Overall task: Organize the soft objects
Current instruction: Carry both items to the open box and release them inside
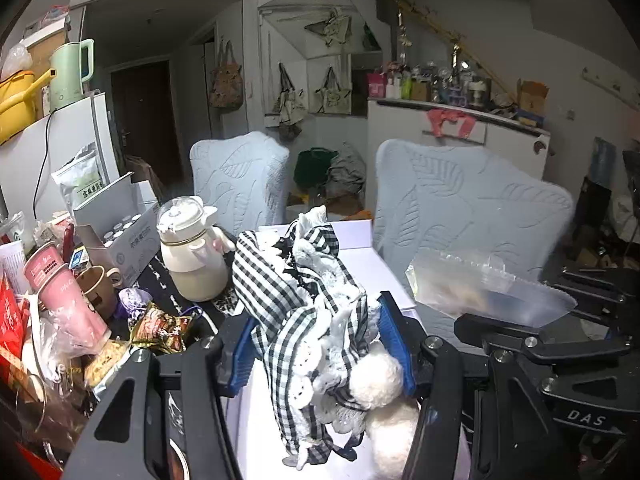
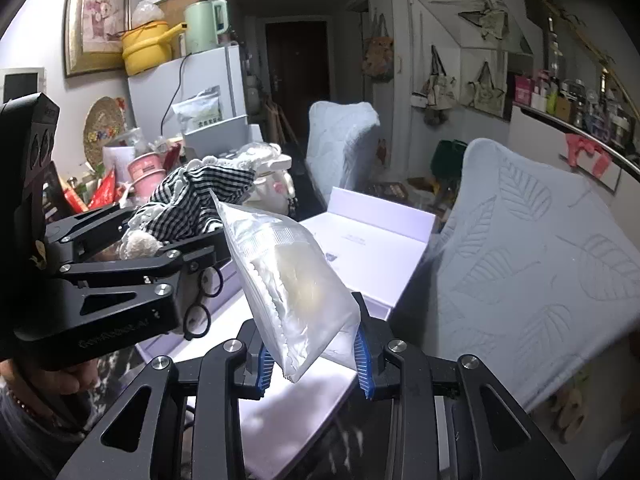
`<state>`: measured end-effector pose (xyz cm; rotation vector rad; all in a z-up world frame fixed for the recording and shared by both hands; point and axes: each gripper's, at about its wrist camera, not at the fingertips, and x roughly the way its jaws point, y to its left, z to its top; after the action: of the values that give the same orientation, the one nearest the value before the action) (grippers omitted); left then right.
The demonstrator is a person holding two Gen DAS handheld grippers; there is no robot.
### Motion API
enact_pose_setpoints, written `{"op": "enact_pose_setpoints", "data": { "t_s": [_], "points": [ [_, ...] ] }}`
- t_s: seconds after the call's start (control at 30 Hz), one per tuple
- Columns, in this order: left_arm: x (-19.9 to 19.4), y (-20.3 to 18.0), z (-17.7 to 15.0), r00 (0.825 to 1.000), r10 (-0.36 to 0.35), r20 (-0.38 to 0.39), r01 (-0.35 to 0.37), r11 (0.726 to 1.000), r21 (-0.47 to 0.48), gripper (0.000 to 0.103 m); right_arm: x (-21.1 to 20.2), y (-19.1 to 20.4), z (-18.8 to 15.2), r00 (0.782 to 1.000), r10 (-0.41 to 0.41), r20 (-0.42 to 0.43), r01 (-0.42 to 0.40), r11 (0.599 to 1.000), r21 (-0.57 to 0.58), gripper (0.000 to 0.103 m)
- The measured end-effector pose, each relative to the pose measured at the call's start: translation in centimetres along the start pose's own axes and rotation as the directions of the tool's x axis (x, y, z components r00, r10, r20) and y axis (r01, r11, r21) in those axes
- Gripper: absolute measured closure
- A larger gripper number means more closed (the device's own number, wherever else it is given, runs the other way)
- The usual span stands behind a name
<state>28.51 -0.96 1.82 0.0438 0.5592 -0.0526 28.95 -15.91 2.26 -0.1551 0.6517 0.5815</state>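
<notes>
Currently the left gripper (image 1: 320, 344) is clamping a checked cloth bundle (image 1: 304, 312) above the white box (image 2: 372, 224); the right gripper (image 2: 314, 364) is pinching a clear pouch (image 2: 288, 280) by its corner, jaws narrowly parted. That slick corner could be slipping free, and dangling lace risks snagging the cluttered surface (image 1: 176, 304).

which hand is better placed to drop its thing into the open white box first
Right, probably. The right gripper holds a clear bag directly in front of the open white box. The left gripper grips checked cloth nearer the cluttered side, so it looks less directly lined up.
</notes>
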Motion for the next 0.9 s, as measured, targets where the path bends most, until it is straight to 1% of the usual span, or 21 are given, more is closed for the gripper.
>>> {"op": "enact_pose_setpoints", "data": {
  "t_s": [0.23, 0.27, 0.4, 0.57, 0.63, 0.7, 0.8, 0.9],
  "points": [
    [3.8, 0.6, 0.2, 0.997, 0.035, -0.067, -0.035, 0.999, 0.006, 0.047, 3.7, -0.7, 0.9, 0.998, 0.021, -0.061, -0.022, 1.000, -0.010, 0.071],
    [4.4, 0.7, 0.1, 0.995, 0.055, -0.085, -0.054, 0.999, 0.006, 0.047, 4.2, -0.8, 0.9, 0.997, 0.019, -0.073, -0.020, 1.000, -0.010, 0.071],
    [6.6, 1.0, -0.5, 0.988, 0.080, -0.129, -0.079, 0.997, 0.013, 0.047, 6.5, -1.1, 0.8, 0.992, 0.026, -0.127, -0.028, 1.000, -0.014, 0.071],
    [8.5, 0.9, -1.5, 0.979, 0.078, -0.187, -0.076, 0.997, 0.023, 0.047, 8.5, -1.7, -0.2, 0.980, 0.046, -0.194, -0.045, 0.999, 0.010, 0.070],
    [9.0, 0.9, -1.7, 0.976, 0.083, -0.200, -0.080, 0.997, 0.024, 0.047, 8.9, -2.0, -0.3, 0.976, 0.071, -0.207, -0.065, 0.997, 0.033, 0.070],
    [9.3, 0.9, -1.9, 0.971, 0.097, -0.217, -0.093, 0.995, 0.027, 0.047, 9.1, -2.1, -0.3, 0.974, 0.068, -0.216, -0.062, 0.997, 0.037, 0.070],
    [9.7, 1.0, -1.9, 0.966, 0.101, -0.238, -0.098, 0.995, 0.024, 0.043, 9.1, -2.0, -0.1, 0.974, 0.060, -0.217, -0.054, 0.998, 0.035, 0.068],
    [10.2, 1.2, -2.0, 0.958, 0.106, -0.267, -0.107, 0.994, 0.011, 0.035, 9.1, -1.9, 0.0, 0.976, 0.045, -0.215, -0.039, 0.999, 0.032, 0.060]
  ]
}}
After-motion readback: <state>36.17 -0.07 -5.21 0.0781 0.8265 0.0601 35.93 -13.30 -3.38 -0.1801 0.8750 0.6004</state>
